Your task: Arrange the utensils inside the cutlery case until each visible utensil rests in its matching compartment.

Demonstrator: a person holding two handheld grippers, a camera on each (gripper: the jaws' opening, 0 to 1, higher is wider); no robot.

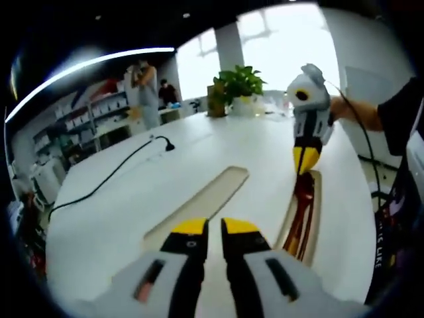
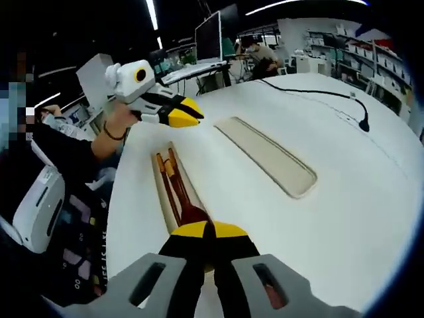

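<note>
The white cutlery case (image 2: 218, 192) has two long recessed compartments. Several reddish-brown wooden utensils (image 2: 173, 182) lie lengthwise in the near compartment, with a spoon bowl at their near end. They also show as utensils (image 1: 301, 215) at the right in the left gripper view. The other compartment (image 2: 268, 156) (image 1: 199, 202) holds nothing. My right gripper (image 2: 211, 230) is shut right over the spoon end; whether it pinches anything is hidden. It hangs tip-down as the right gripper (image 1: 305, 162) above the utensils' far end. My left gripper (image 1: 214, 228) hovers near the bare compartment with a narrow gap between its jaws and nothing in it. A hand holds that left gripper (image 2: 189, 111) above the case's far end.
A black cable (image 1: 112, 173) with a plug runs across the white table (image 1: 119, 225). A potted plant (image 1: 240, 85) stands at the table's far end. Shelves, monitors and people are in the background. The holder's body and dark sleeve (image 2: 63, 159) stand beside the table edge.
</note>
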